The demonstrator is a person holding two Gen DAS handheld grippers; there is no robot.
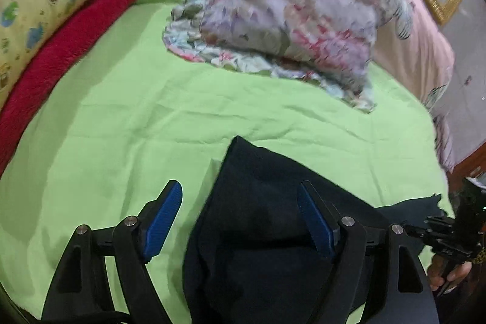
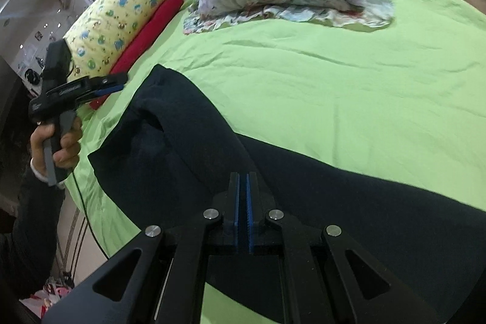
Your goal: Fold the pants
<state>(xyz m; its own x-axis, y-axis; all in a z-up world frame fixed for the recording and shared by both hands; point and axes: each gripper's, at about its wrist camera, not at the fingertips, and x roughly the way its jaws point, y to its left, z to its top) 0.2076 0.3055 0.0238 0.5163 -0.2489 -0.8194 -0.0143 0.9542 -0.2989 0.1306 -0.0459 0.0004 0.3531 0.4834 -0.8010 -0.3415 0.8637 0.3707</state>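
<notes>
Dark pants [image 2: 188, 148] are spread on a green bed sheet [image 2: 334, 81], near the close edge of the bed. In the right wrist view, they are seen lying in a long band from the left across to the right edge of the picture, with one part folded over on the left side.

The left claw [image 1: 240, 220] is held wide open. Its two blue pads [image 1: 164, 220] are far apart, and nothing is held between them. It is seen above one end of the pants, with one pad over the dark cloth and the other over the green sheet.

The right claw [image 2: 243, 202] is almost shut, with only a thin gap left between its blue pads. It is seen right over the pants, but it cannot be told whether any cloth is pinched.

A flowery pillow [image 1: 273, 14] is laid farther back on the bed. A yellow pillow [image 2: 121, 11] with small pictures and a red cloth [image 2: 145, 29] are placed side by side along the far left edge.
</notes>
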